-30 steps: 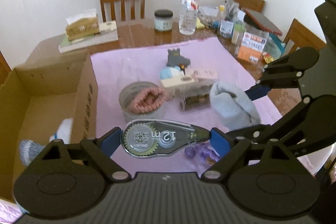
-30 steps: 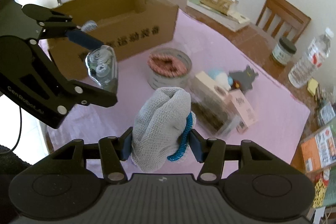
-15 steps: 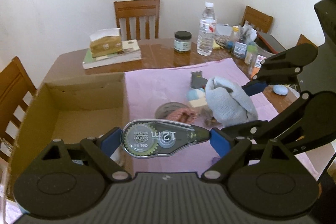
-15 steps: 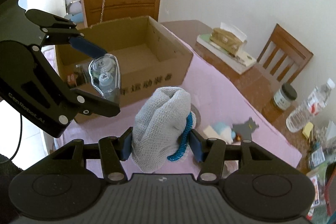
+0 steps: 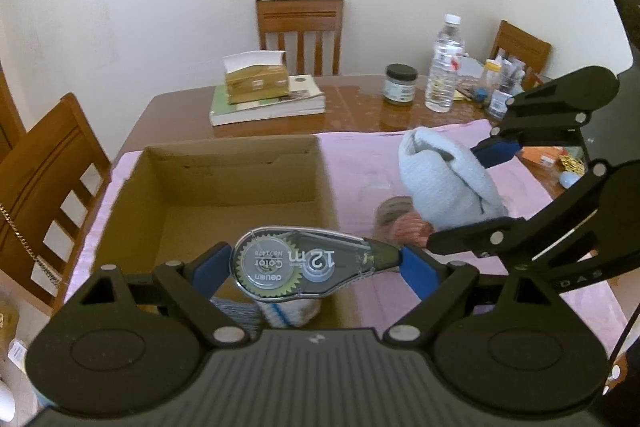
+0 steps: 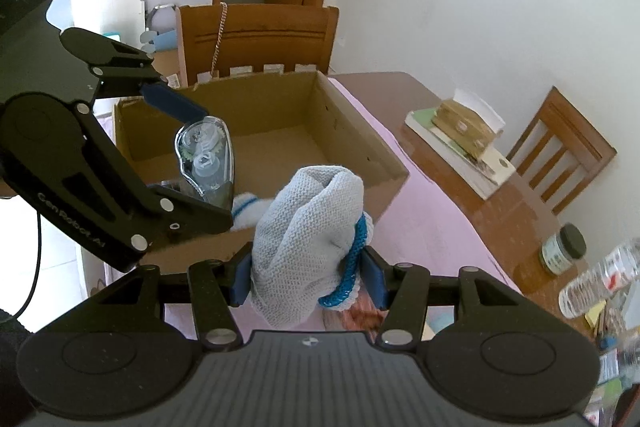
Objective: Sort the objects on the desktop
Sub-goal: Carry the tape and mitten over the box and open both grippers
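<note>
Around: cardboard box, tissue box, water bottle on the surface.
Writing: "deli Color 12m".
Jaws: left gripper clamps tape dispenser; right gripper grips rolled sock.

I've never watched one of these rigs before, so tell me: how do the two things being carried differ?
The left gripper clamps a correction tape dispenser: hard, clear plastic, gears showing, held lengthwise across widely spread jaws. The right gripper squeezes a rolled sock: soft pale knit with a blue cuff, standing up between much narrower jaws. The dispenser hangs over the open cardboard box; the sock is over the pink cloth beside it. Both are held clear of the table.
</note>
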A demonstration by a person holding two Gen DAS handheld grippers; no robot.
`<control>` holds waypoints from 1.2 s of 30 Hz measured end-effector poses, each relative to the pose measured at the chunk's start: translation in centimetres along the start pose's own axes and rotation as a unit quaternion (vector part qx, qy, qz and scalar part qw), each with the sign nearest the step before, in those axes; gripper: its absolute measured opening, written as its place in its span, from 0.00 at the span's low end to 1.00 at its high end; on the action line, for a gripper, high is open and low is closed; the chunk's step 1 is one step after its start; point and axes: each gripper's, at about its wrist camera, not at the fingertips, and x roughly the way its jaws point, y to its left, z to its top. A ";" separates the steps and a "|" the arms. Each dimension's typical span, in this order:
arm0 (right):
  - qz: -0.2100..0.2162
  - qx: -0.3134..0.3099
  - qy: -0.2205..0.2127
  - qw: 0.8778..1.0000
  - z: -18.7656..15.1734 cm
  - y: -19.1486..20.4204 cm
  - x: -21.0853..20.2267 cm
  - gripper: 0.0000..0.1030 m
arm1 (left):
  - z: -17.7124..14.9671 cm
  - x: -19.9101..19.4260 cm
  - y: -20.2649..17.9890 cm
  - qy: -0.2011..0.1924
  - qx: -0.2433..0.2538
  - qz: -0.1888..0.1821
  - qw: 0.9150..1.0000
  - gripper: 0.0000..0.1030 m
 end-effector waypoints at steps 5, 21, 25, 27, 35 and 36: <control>0.000 0.001 0.000 1.000 2.1 0.1 2.0 0.58 | 0.1 0.7 2.7 0.005 -0.012 0.010 1.000 0.87; -0.010 0.000 0.025 1.000 7.3 0.0 7.6 0.58 | 1.1 4.2 8.7 0.020 -0.013 0.015 1.000 0.87; -0.016 0.000 0.031 0.999 8.1 0.0 8.6 0.59 | 1.2 4.6 9.7 0.022 -0.015 0.016 1.000 0.89; -0.023 -0.004 0.032 0.999 8.4 0.3 9.0 0.63 | 1.2 4.8 10.0 0.027 -0.017 0.019 0.999 0.89; -0.037 0.021 0.040 0.998 7.7 0.7 8.9 0.83 | 0.7 4.6 10.1 0.047 -0.019 0.027 0.998 0.91; -0.038 0.025 0.042 0.998 7.5 0.8 8.8 0.84 | 0.7 4.5 9.9 0.050 -0.017 0.028 0.998 0.91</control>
